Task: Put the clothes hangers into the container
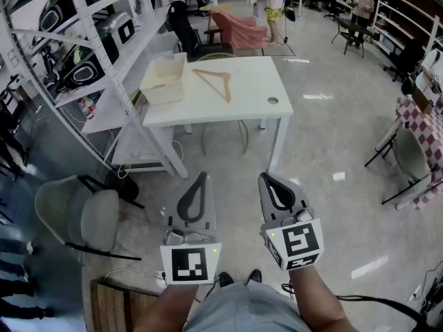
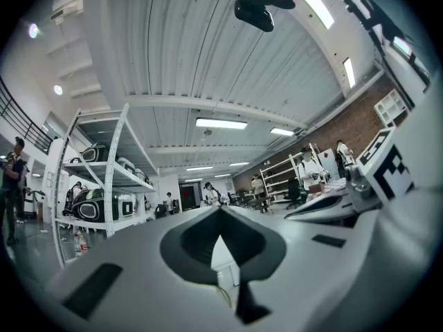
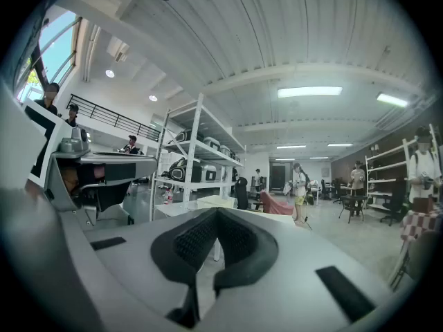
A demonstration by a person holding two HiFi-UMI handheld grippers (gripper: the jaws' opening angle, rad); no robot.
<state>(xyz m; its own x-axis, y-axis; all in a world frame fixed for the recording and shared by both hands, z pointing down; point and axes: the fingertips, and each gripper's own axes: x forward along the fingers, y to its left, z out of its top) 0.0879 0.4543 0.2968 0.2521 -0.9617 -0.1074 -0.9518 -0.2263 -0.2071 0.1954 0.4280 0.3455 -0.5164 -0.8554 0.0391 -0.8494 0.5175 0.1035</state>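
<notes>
Two hand-held grippers sit low in the head view, well short of the near edge of the white table [image 1: 242, 108], side by side and apart.

Left gripper [image 1: 201, 176]: smooth grey moulded shell with dark, rubbery pads [image 2: 185, 246] that curve into a spade-shaped loop. The jaw tips meet at the apex, so it is closed and has hold of nothing.

Right gripper [image 1: 266, 177]: same grey shell. Its dark pads [image 3: 195, 241] show a fine ribbed texture, and the jaws are fully closed on nothing.

Each gripper carries a cube with black-and-white square marker patterns facing the person.

Task item: one clothes hanger [image 1: 224, 92] of pale brown wood. It is slim and triangular in outline and lies flat near the middle of the table top.

Container [image 1: 165, 88]: a cream, rectangular, open-topped tub with a flared rim, apparently plastic. It stands at the left end of the table. The hanger lies outside it, just beside it on the right, and does not touch it.

Table: flat matt white top on white legs, with a round grommet hole [image 1: 273, 100] near its right front edge.

Left of the table stands a white metal shelving rack [image 1: 97, 30] with perforated uprights, holding black and silver appliances. A grey shell chair [image 1: 83, 213] sits on the glossy pale floor [image 1: 332, 206], nearer the person than the table's left legs.
</notes>
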